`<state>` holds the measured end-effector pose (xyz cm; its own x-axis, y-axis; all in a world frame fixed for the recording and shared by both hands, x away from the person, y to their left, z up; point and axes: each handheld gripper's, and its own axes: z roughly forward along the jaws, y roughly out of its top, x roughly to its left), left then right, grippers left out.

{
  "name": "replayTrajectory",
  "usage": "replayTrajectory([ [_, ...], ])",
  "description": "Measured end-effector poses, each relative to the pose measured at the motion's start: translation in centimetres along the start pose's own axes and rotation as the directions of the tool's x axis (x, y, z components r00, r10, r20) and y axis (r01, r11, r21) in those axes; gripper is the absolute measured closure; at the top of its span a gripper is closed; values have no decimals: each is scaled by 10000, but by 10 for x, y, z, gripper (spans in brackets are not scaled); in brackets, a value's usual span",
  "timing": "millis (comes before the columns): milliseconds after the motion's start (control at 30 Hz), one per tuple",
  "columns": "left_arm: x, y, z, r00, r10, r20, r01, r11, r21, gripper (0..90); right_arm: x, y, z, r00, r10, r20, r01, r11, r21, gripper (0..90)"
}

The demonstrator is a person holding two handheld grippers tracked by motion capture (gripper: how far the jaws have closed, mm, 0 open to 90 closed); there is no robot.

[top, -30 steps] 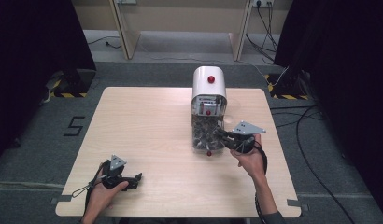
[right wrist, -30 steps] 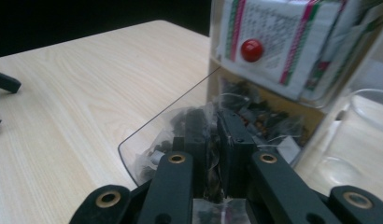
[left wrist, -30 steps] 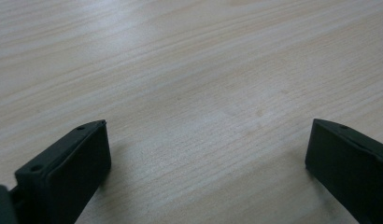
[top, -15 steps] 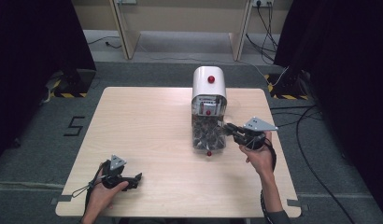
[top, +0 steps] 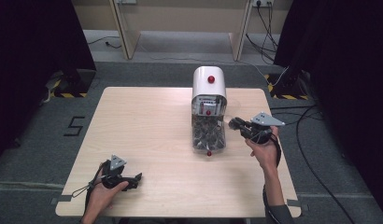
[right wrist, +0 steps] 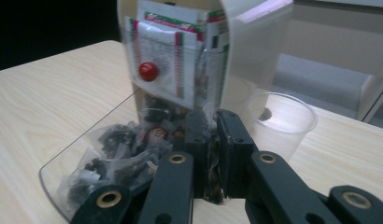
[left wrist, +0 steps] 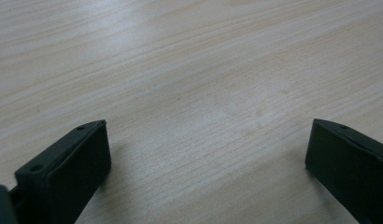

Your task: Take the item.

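A white dispenser [top: 209,86] with red knobs stands at the table's middle right. Its clear front bin [top: 208,136] is tipped open and holds several small dark packets [right wrist: 115,158]. My right gripper [top: 236,123] hovers just right of the bin, shut on one small clear-wrapped packet [right wrist: 209,161] pinched between its jaws; the right gripper [right wrist: 209,116] points at the dispenser [right wrist: 180,56]. Beside the dispenser stands a clear plastic cup [right wrist: 279,123]. My left gripper [top: 133,179] rests near the table's front left edge, open, with bare wood between its jaws [left wrist: 206,144].
The light wooden table [top: 147,121] spreads bare to the left of the dispenser. Cables trail on the grey floor [top: 315,154] to the right. Dark curtains flank both sides, and pale furniture legs [top: 124,32] stand behind the table.
My right gripper has drawn back from the open bin toward the right and slightly up, carrying the packet with it. The left gripper has stayed where it was.
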<state>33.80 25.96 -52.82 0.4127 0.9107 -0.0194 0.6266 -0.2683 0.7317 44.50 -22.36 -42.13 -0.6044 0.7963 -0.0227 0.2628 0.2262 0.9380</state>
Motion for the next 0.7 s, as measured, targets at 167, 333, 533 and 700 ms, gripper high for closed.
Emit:
replayTrajectory([
  [167, 0, 0, 0, 10000, -3, 0, 3, 10000, -2, 0, -8, 2, 2, 9997, 141, 216, -141, 9999, 11, 838],
  [333, 0, 0, 0, 10000, -2, -1, 2, 10000, -1, 0, -20, 12, 7, 9981, 112, 612, -108, 9999, -58, 839],
  [533, 0, 0, 0, 10000, -2, 0, 2, 10000, -1, 0, -31, 20, 17, 9958, 228, 884, -218, 9997, -122, 839],
  [700, 0, 0, 0, 10000, -3, -6, 3, 10000, -1, 0, -37, 25, 24, 9936, 331, 1076, -324, 9994, -80, 839],
])
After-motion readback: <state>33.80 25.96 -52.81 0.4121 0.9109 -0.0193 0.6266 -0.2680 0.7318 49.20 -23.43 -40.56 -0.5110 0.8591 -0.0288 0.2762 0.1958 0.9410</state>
